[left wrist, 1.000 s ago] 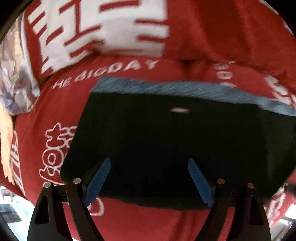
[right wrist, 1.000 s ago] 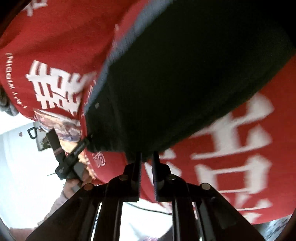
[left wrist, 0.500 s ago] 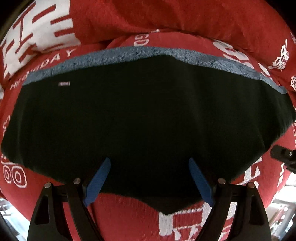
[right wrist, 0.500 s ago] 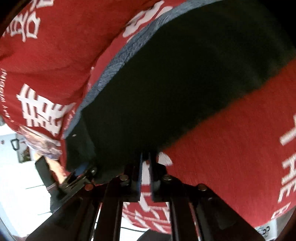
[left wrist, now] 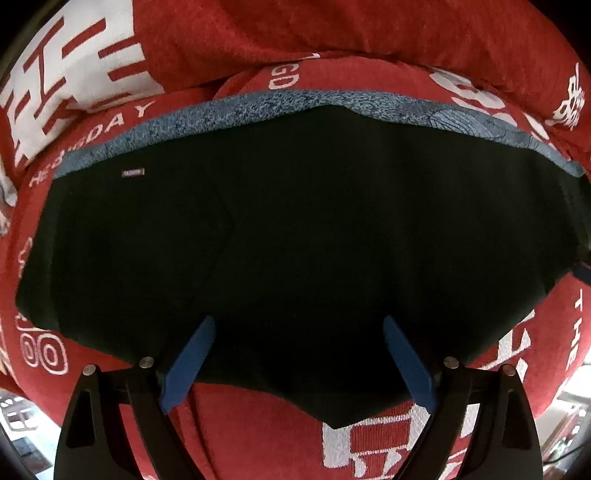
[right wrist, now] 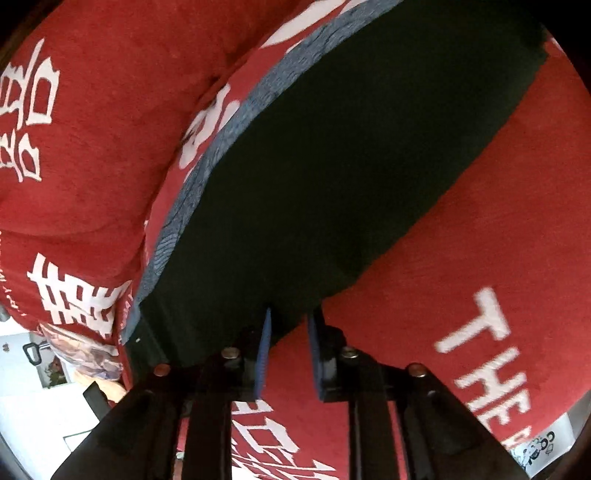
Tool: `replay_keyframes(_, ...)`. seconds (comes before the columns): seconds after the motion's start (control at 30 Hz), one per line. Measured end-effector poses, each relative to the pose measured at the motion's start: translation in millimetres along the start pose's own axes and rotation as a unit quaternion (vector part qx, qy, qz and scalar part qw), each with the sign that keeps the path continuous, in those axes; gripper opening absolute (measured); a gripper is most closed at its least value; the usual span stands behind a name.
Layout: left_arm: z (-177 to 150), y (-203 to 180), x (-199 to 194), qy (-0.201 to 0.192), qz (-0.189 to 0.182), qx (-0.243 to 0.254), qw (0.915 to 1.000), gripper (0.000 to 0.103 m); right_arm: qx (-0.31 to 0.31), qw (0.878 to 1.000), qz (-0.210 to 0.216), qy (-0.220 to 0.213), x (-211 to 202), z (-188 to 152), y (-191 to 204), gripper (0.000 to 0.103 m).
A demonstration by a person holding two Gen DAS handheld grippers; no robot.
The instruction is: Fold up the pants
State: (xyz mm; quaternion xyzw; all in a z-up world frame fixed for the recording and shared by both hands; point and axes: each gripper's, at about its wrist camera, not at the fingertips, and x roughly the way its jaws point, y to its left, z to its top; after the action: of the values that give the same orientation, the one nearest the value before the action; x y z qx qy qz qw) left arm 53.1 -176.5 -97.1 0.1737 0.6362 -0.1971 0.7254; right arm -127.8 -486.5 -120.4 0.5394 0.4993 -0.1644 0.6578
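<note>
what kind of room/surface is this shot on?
Probably a home bedroom. The black pants lie on a soft, bulging red blanket printed with white characters and English words, like bedding, and a pale wall shows past its edge.

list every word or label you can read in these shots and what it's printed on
"THE" in white on the red blanket, right wrist view.
"DAY" in white on the same blanket, left wrist view; the letters before it are creased and unclear.
Big white Chinese characters on the blanket.
Small tag on the black pants: too small to read.
</note>
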Motion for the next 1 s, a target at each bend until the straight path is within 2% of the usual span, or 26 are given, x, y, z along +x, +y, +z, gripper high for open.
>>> replay_keyframes(0.07, 8.4, -4.0, -2.8, 0.010, 0.010, 0.000, 0.9999, 0.093, 0.003, 1.000, -0.012, -0.014, -12.5, 3.8, -8.6, 0.030)
replay_keyframes(0.1, 11.8, -5.9, -7.5, 0.012, 0.004, -0.003, 0.9999, 0.093, 0.005, 0.999, -0.025, -0.025, -24.3, 10.4, -16.3, 0.030)
replay_keyframes(0.2, 19.1, -18.1, -26.9, -0.001, -0.038, -0.010, 0.9992, 0.093, 0.017, 0.996, -0.056, -0.065, -56.3, 33.3, -40.7, 0.030)
replay_keyframes(0.3, 30.6, -51.6, -39.9, -0.012, -0.053, 0.016, 0.9984, 0.093, 0.052, 0.991, -0.078, -0.094, -79.9, 57.3, -72.0, 0.030)
replay_keyframes(0.47, 55.6, -118.9, -31.9, -0.006, -0.080, 0.025, 0.9965, 0.093, 0.119, 0.982, -0.076, -0.123, -97.5, 97.3, -117.5, 0.030)
replay_keyframes(0.5, 60.8, -132.9, -29.7, -0.006, -0.083, 0.023, 0.9963, 0.093, 0.119, 0.982, -0.074, -0.123, -98.7, 102.9, -121.5, 0.029)
replay_keyframes(0.53, 65.9, -148.4, -28.2, -0.008, -0.087, 0.019, 0.9960, 0.093, 0.115, 0.982, -0.081, -0.122, -98.2, 109.0, -123.0, 0.018)
replay_keyframes(0.57, 70.1, -162.3, -25.6, -0.012, -0.089, 0.016, 0.9959, 0.093, 0.108, 0.982, -0.093, -0.125, -98.1, 113.2, -122.2, 0.012)
replay_keyframes(0.67, 73.1, -188.9, -18.8, -0.017, -0.077, 0.017, 0.9968, 0.093, 0.097, 0.981, -0.111, -0.126, -97.8, 123.4, -124.9, 0.011)
replay_keyframes(0.73, 71.0, -201.9, -2.2, 0.006, -0.049, 0.023, 0.9985, 0.093, 0.090, 0.982, -0.109, -0.123, -97.0, 127.6, -129.3, 0.011)
replay_keyframes(0.8, 65.9, -202.9, 0.1, -0.002, -0.038, 0.015, 0.9992, 0.094, 0.082, 0.983, -0.106, -0.123, -99.6, 128.1, -133.3, 0.011)
replay_keyframes(0.9, 63.7, -203.1, -1.6, -0.006, -0.035, 0.026, 0.9990, 0.095, 0.061, 0.984, -0.112, -0.124, -102.1, 124.7, -129.8, 0.011)
replay_keyframes(1.0, 66.3, -199.5, 1.3, 0.000, -0.035, 0.027, 0.9990, 0.099, 0.063, 0.987, -0.089, -0.115, -106.5, 117.8, -131.3, 0.012)
